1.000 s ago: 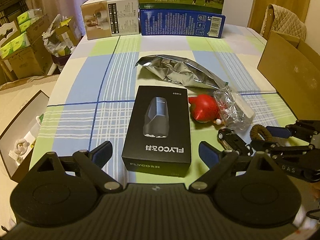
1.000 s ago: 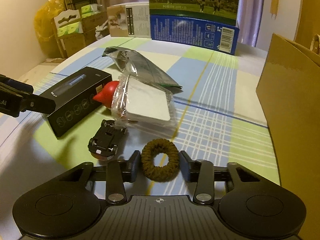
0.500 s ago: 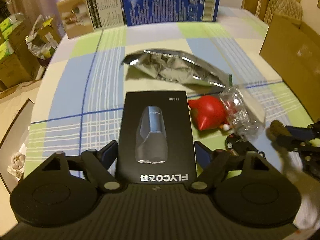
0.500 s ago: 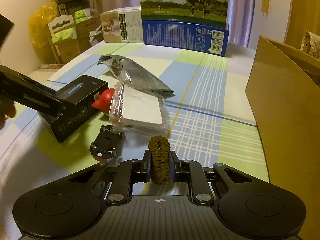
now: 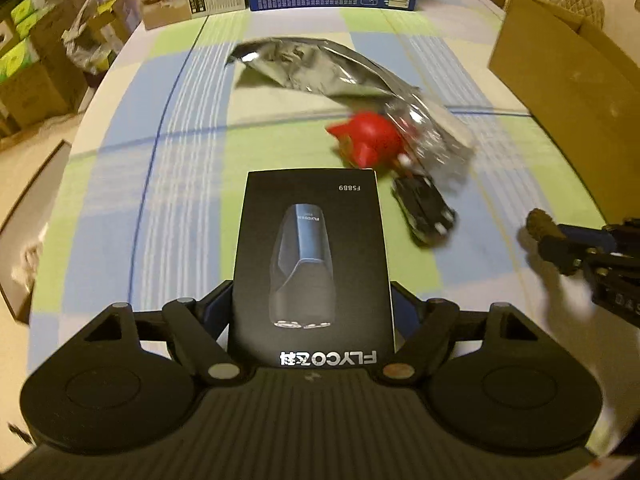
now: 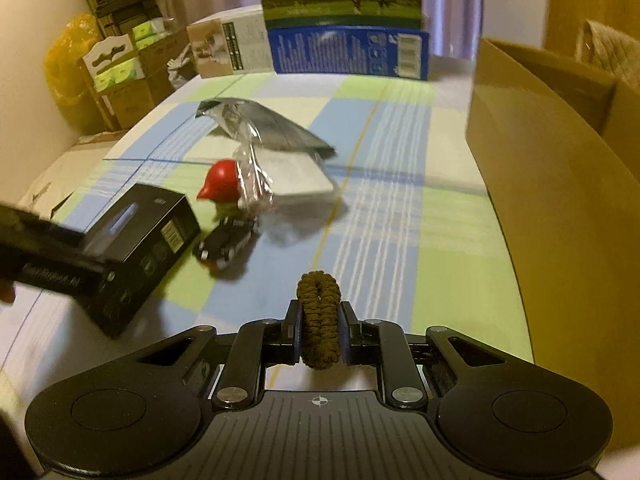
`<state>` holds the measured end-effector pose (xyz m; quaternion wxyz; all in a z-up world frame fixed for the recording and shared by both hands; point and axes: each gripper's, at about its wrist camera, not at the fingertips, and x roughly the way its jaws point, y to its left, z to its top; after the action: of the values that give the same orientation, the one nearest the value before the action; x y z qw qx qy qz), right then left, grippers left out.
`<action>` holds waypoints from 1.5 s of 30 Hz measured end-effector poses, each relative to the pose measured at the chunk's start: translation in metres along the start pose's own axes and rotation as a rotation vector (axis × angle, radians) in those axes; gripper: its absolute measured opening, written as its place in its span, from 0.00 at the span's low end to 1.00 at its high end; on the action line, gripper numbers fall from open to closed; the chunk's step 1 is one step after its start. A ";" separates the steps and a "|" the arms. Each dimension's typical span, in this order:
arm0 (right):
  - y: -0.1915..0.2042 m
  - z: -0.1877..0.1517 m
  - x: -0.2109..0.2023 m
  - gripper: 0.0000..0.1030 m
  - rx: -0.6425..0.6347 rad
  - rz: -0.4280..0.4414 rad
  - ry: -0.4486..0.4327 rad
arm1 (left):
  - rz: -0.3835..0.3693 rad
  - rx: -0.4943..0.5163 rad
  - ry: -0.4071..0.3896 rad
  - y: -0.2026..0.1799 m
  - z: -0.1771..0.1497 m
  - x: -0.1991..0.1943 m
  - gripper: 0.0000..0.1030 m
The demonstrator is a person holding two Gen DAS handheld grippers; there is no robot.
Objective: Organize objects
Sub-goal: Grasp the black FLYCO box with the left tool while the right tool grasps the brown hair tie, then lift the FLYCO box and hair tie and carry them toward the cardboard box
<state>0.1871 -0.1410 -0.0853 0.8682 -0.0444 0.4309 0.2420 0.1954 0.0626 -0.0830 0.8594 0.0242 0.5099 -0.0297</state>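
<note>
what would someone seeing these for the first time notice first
Probably the black FLYCO box, filling the middle of the left wrist view with the left tool closed on its near end. Next, the brown hair tie, squeezed flat in the right tool above the checked tablecloth. Beyond them, a red toy stands out beside a clear plastic packet, with a big cardboard box at the table's right edge.

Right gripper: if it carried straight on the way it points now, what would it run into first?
The right gripper, shut on the brown hair tie, points along bare tablecloth. Nothing lies directly ahead until the blue milk carton at the far edge; the cardboard box sits to its right. Depth is uncertain.
</note>
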 end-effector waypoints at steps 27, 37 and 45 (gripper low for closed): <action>0.001 -0.025 -0.061 0.14 0.048 0.018 -0.047 | -0.002 -0.012 -0.038 -0.041 -0.011 -0.047 0.74; -0.007 -0.025 -0.123 0.14 0.080 -0.034 -0.113 | -0.082 -0.063 -0.117 -0.078 -0.028 -0.106 0.74; -0.026 -0.033 -0.165 0.14 0.120 -0.074 -0.160 | -0.136 -0.078 -0.170 -0.115 -0.033 -0.140 0.74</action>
<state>0.0908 -0.2365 0.0177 0.9094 0.0113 0.3718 0.1862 0.0908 -0.0455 0.0223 0.8959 -0.0465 0.4363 -0.0697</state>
